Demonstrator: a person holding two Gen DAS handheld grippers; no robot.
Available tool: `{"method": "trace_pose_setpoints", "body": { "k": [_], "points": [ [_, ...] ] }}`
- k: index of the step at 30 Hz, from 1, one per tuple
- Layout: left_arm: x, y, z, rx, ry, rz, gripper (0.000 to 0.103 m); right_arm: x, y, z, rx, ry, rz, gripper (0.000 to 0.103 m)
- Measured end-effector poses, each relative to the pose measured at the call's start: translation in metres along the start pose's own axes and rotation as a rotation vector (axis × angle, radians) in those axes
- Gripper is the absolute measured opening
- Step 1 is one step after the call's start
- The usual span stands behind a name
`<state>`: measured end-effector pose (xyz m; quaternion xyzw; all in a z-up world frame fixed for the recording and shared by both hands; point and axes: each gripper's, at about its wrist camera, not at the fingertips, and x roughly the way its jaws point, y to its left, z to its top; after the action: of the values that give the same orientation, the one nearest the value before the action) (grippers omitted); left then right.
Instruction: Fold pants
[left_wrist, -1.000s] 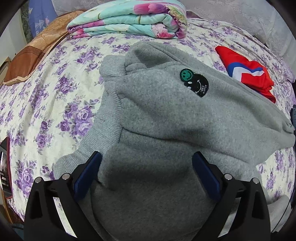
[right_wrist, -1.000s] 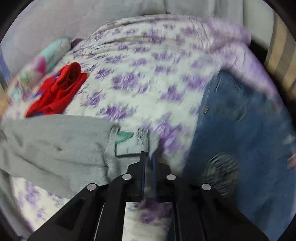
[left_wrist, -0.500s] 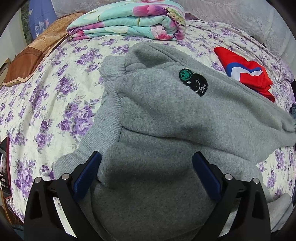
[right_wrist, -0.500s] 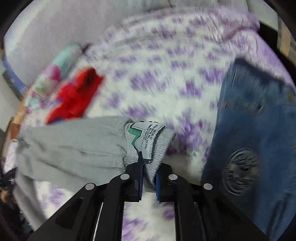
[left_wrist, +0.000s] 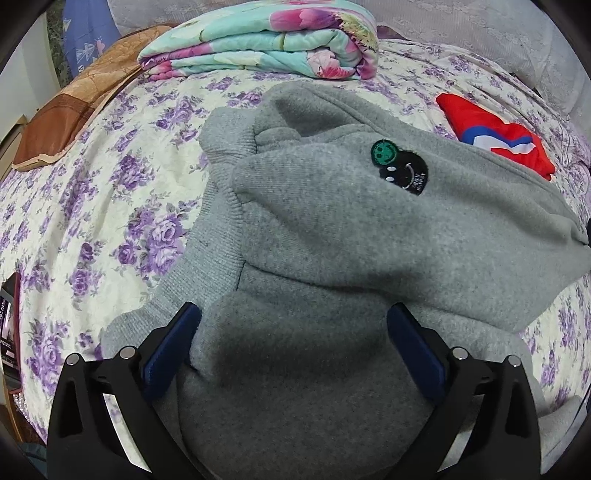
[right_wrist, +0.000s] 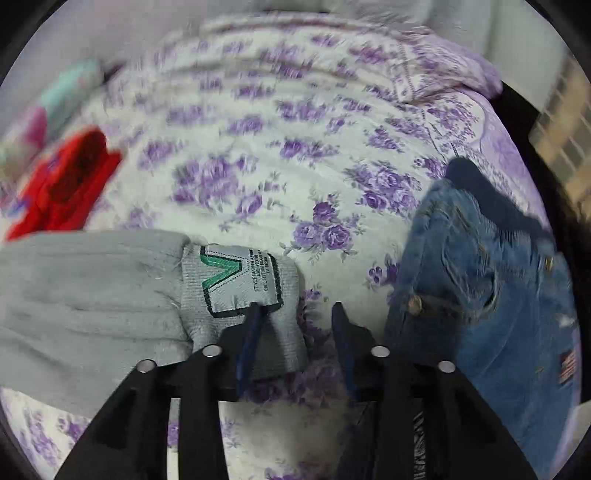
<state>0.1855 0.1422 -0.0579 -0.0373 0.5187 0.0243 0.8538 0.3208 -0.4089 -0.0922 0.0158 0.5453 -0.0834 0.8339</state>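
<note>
Two parted grippers (grey pants (left_wrist: 332, 240))

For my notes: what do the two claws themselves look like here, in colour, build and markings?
Both match. The left claw has matte black angular arms, round silver screw heads and dark blue pads on the inner faces. The right claw has the same black frame, silver screws and blue pads. No cables, logos or sleeves show.

left gripper (left_wrist: 293, 325): my fingers spread wide, blue pads facing each other, both low and pointing forward, nothing pinched | right gripper (right_wrist: 297, 314): fingers parted with a clear gap, left pad (right_wrist: 251, 332) touching a cuff edge, right pad free, not clamping anything right now
</note>
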Motion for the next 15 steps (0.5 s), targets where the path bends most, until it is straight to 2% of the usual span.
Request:
{"method": "trace_pose_setpoints", "body": {
  "k": [1, 2, 4, 8, 10, 12, 14, 15],
  "points": [
    [-0.005, -0.001, 0.0, 0.008, -0.003, -0.011, 0.098, -0.006, -0.005, -0.004, 0.021, -0.018, 0.011, 0.054],
    [-0.012, -0.003, 0.0, 0.022, -0.011, -0.023, 0.098, -0.011, -0.01, -0.01, 0.041, -0.027, 0.033, 0.055],
    [-0.034, -0.014, 0.001, 0.076, -0.055, -0.044, 0.098, -0.017, -0.015, -0.019, 0.07, -0.011, 0.133, 0.059],
    [-0.068, -0.055, -0.003, 0.195, -0.1, -0.167, 0.098, -0.011, -0.007, -0.024, 0.146, 0.056, 0.24, 0.061],
    [-0.062, -0.081, -0.007, 0.255, -0.076, -0.197, 0.098, 0.004, -0.004, -0.025, 0.211, 0.109, 0.283, 0.062],
    [-0.039, -0.106, -0.012, 0.313, -0.018, -0.178, 0.098, 0.009, 0.004, -0.028, 0.227, 0.107, 0.273, 0.063],
    [0.003, -0.121, -0.023, 0.362, 0.116, -0.134, 0.098, 0.006, 0.01, -0.03, 0.208, 0.069, 0.252, 0.024],
    [0.014, -0.125, -0.03, 0.378, 0.147, -0.108, 0.099, 0.004, 0.01, -0.03, 0.192, 0.059, 0.228, 0.013]
  ]
}}
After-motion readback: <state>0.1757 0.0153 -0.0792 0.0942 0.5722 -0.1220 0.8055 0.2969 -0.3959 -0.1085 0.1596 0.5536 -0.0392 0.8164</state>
